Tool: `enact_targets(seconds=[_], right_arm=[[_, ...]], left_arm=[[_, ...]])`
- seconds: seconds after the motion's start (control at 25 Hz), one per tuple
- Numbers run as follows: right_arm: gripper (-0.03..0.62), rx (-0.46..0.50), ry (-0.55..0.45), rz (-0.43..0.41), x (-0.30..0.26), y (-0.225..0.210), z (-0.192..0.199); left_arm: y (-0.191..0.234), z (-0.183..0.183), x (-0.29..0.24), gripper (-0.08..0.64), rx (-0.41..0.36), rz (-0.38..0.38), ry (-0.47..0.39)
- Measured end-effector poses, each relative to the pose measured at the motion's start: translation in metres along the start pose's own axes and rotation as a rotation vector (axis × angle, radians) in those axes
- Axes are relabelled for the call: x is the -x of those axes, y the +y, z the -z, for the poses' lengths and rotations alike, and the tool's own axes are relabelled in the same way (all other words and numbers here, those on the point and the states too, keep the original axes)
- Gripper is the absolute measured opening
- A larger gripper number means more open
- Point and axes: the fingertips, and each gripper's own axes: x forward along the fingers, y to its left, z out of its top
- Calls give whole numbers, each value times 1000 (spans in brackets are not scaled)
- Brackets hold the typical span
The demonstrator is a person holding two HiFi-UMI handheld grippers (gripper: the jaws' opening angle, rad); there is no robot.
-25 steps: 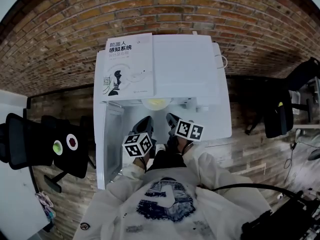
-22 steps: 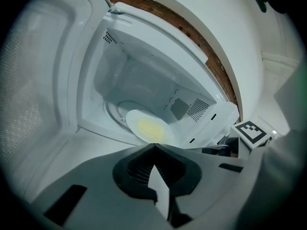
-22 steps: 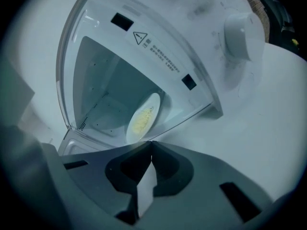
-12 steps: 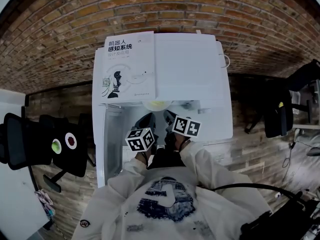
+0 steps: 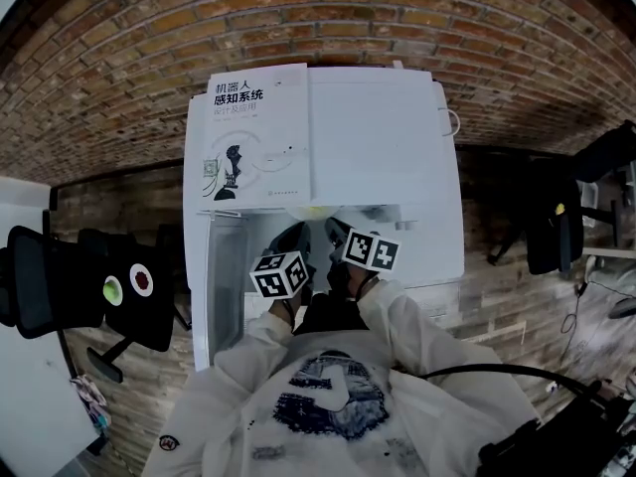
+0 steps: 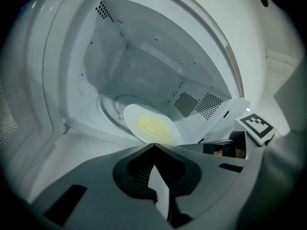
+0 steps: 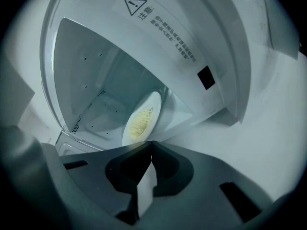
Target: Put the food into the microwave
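Note:
A white plate of yellow food [image 6: 151, 126] is held at the mouth of the white microwave [image 5: 373, 137], partly inside the cavity over the glass turntable [image 6: 111, 110]. My left gripper [image 6: 154, 145] is shut on the plate's near rim. The right gripper [image 7: 152, 143] is shut on the same plate [image 7: 141, 120] from the other side. In the head view only a yellow sliver of the plate [image 5: 313, 210] shows under the microwave's top edge, with the left gripper [image 5: 291, 241] and right gripper [image 5: 338, 235] close together just below it.
The microwave door [image 5: 224, 276] hangs open to the left. A book [image 5: 258, 137] lies on the microwave's top. A brick wall [image 5: 318, 18] stands behind. Black chairs [image 5: 89, 291] are at the left and a dark chair [image 5: 552, 227] at the right.
Both grippers have moved forward with the plate, which has slid deeper into the microwave; less of it shows in the head view.

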Motion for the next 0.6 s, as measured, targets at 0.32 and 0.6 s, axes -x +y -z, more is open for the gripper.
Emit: enact_targets(seconds=[0.32,0.6], right_arm=[[14,-8,-2,-5,-7,4,-4],[14,-4,-9,-13,-14,10,-12]], left_arm=[[9,0,-7,8,10,-15,13],[13,-6,-9,8,6,-24,10]])
